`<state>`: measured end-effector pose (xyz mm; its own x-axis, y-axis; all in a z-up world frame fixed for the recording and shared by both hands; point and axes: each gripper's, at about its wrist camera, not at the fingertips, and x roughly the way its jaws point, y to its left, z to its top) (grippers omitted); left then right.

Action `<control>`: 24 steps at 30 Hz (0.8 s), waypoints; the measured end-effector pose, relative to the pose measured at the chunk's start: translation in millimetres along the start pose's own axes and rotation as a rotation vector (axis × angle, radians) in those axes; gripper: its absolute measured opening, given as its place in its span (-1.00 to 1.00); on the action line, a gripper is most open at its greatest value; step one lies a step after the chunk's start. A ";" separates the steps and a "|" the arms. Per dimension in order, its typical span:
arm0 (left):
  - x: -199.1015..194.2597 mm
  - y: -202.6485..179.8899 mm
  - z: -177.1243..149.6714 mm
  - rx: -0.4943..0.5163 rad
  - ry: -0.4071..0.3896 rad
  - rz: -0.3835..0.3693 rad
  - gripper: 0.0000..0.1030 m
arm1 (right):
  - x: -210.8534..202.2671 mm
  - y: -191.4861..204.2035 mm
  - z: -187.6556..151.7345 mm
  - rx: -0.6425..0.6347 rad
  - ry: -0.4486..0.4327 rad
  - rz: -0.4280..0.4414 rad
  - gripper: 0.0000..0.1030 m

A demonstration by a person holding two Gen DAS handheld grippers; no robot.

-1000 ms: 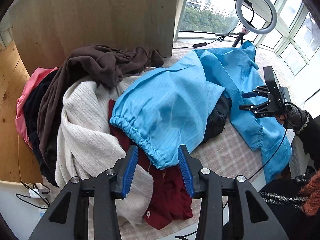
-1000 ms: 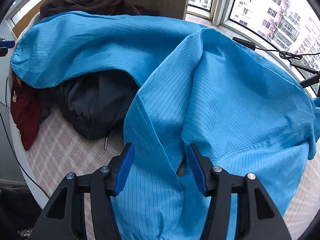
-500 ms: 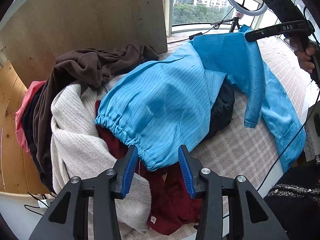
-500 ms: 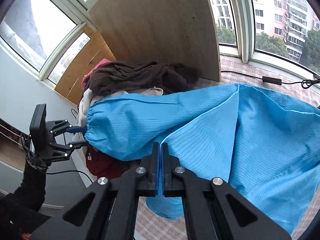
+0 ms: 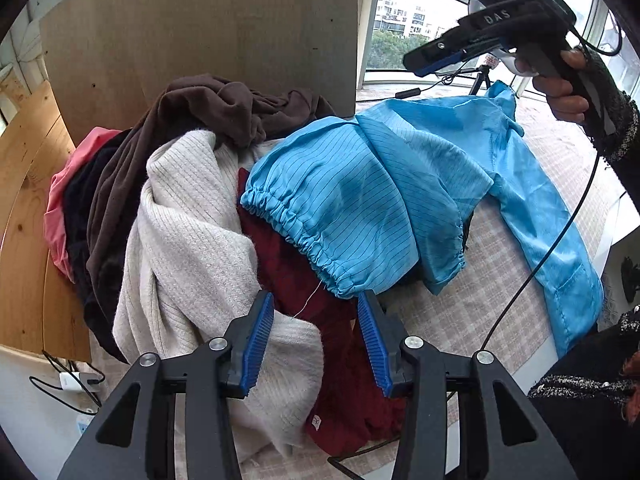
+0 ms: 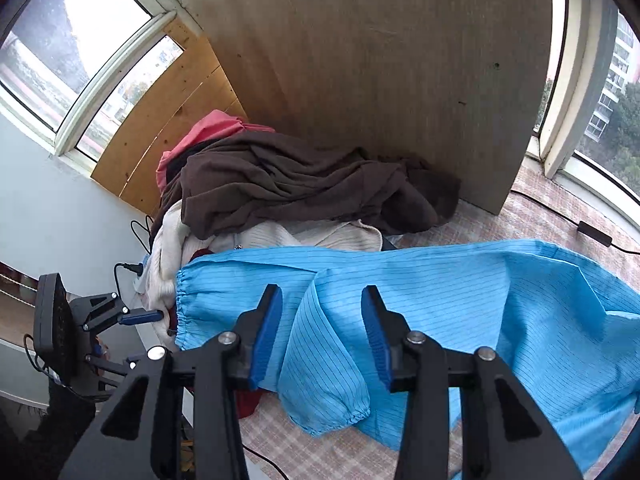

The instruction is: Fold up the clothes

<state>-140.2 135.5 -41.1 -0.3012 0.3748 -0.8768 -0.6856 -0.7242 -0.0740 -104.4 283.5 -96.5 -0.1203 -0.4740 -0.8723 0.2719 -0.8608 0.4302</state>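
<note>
A bright blue striped garment (image 5: pixel 360 200) lies spread over the checked cloth surface, its elastic hem (image 5: pixel 304 240) facing my left gripper (image 5: pixel 316 320). That gripper is open and empty, the hem's lowest corner just beyond its right fingertip. My right gripper (image 6: pixel 320 312) is open too, with the blue garment (image 6: pixel 460 292) lying beneath it and nothing clamped. The left wrist view shows the right gripper (image 5: pixel 440 56) held high in a hand (image 5: pixel 560 88) above the garment's far end. In the right wrist view the left gripper (image 6: pixel 136 316) sits by the hem.
A heap of clothes lies left of the blue garment: a brown one (image 5: pixel 224 116), a cream knit (image 5: pixel 188 232), a dark red one (image 5: pixel 344 360), a pink one (image 5: pixel 60 208). A wooden board (image 5: pixel 208 32) stands behind. Cables (image 5: pixel 536 268) hang at the right edge.
The right gripper, shut on the lifted blue garment half a second ago, has opened and the cloth has dropped back down. The left gripper has edged closer to the hem.
</note>
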 end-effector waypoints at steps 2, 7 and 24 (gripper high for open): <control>1.2 2.3 1.1 -0.013 -0.004 -0.012 -0.18 | 5.0 -6.4 -12.6 0.014 0.007 0.013 0.06; 5.3 -3.1 3.3 0.004 0.000 -0.021 -0.18 | 17.5 -22.3 -44.2 0.049 0.024 0.047 0.06; -18.4 -5.5 -22.7 -0.050 -0.035 0.001 -0.18 | -14.4 75.1 32.7 -0.096 -0.022 0.052 -0.20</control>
<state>-115.8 119.5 -35.3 -0.3256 0.3938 -0.8596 -0.6517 -0.7522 -0.0978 -113.5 219.6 -44.1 -0.1242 -0.5226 -0.8435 0.3681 -0.8136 0.4500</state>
